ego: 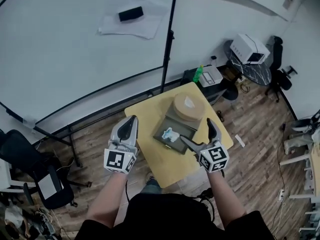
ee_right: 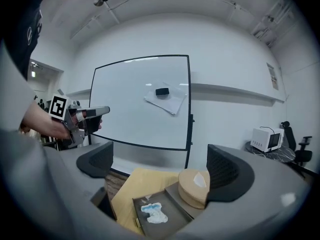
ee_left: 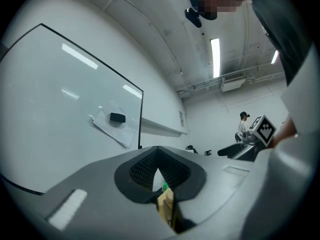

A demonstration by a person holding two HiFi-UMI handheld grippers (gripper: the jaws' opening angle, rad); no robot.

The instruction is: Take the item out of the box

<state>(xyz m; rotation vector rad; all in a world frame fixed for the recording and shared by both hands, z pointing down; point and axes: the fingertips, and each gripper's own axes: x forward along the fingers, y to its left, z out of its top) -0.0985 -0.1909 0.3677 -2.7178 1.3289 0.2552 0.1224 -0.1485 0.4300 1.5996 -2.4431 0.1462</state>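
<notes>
On the yellow table (ego: 150,111) a flat dark grey box (ego: 165,141) lies open, with a blue-and-white item (ego: 170,133) inside. A round tan object (ego: 189,107) sits on the box's far part. My right gripper (ego: 196,130) is open and hovers at the box's right edge, holding nothing. The right gripper view looks down between its spread fingers onto the box (ee_right: 176,218), the item (ee_right: 154,212) and the round object (ee_right: 194,186). My left gripper (ego: 131,121) is shut and empty, left of the box over the table's left edge. Its pads (ee_left: 172,171) meet in the left gripper view.
A whiteboard (ego: 75,44) on a stand (ego: 169,44) rises behind the table, with an eraser (ego: 131,14) on a paper sheet. A black chair (ego: 25,164) stands at the left. A green bottle (ego: 198,74) and a white appliance (ego: 250,49) lie beyond on the right. The floor is wood.
</notes>
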